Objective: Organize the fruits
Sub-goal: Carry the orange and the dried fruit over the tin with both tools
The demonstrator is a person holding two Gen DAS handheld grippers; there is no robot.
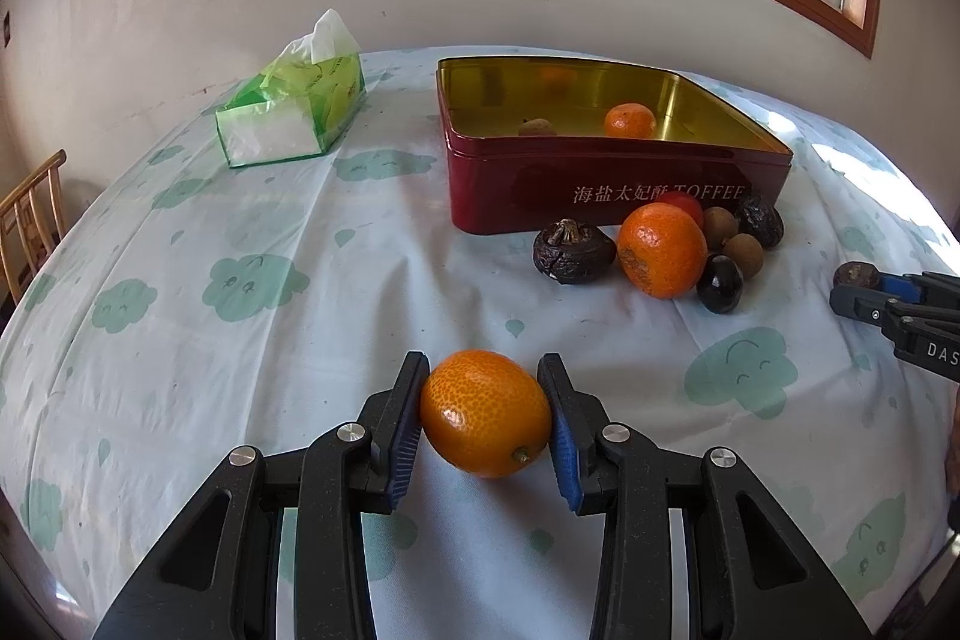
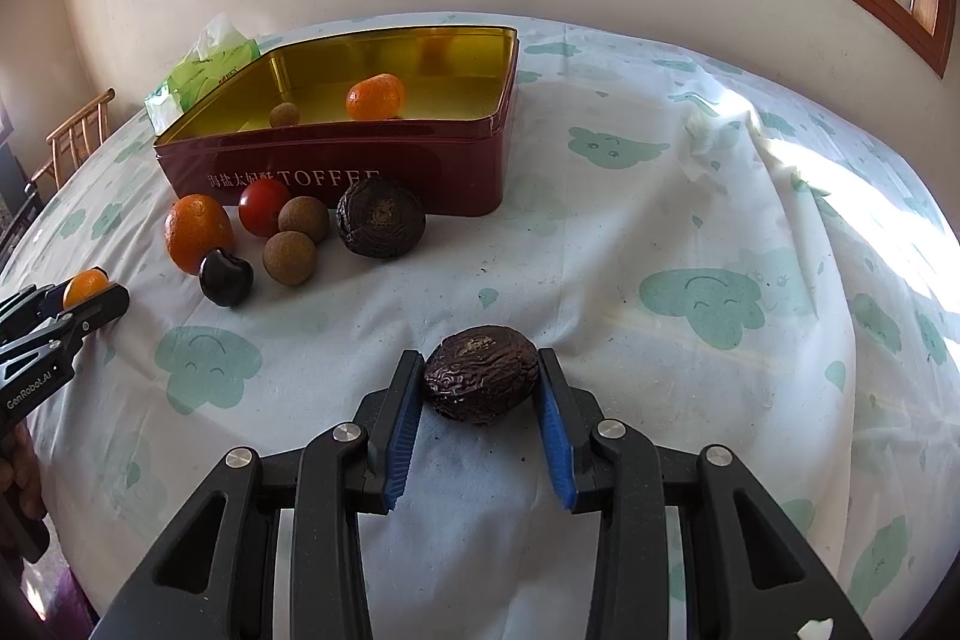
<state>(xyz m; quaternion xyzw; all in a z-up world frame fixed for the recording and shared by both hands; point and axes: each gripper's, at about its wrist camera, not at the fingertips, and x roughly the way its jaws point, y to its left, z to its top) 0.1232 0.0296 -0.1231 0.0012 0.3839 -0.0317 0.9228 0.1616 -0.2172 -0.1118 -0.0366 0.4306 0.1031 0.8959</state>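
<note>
Left gripper (image 1: 485, 415): black frame, blue ribbed pads, narrowed onto a small glossy orange kumquat-like citrus (image 1: 485, 413), both pads pressing its sides, low over the tabletop cloth. Right gripper (image 2: 480, 376): same build, clamped on a wrinkled dark-purple round fruit (image 2: 480, 374), pads against both flanks. Tabletop (image 2: 630, 232): covered in white cloth printed with pale green smiling clouds. Dark red rectangular toffee tin with gold interior (image 2: 420, 160): lid off, stands toward the far side; contains one orange mandarin (image 2: 374, 96) and one small round brown longan (image 2: 284, 114). Loose group just before the tin's front wall: larger orange mandarin (image 2: 198, 232), red cherry tomato (image 2: 263, 207), two brown longans (image 2: 303, 219) (image 2: 289, 257), glossy black-purple cherry (image 2: 225, 277), second wrinkled dark fruit (image 2: 380, 217), and, in the left wrist view, a third wrinkled dark fruit (image 1: 573, 251). Green plastic tissue pack with white tissue protruding (image 1: 294, 109): left of the tin, apart from it.
</note>
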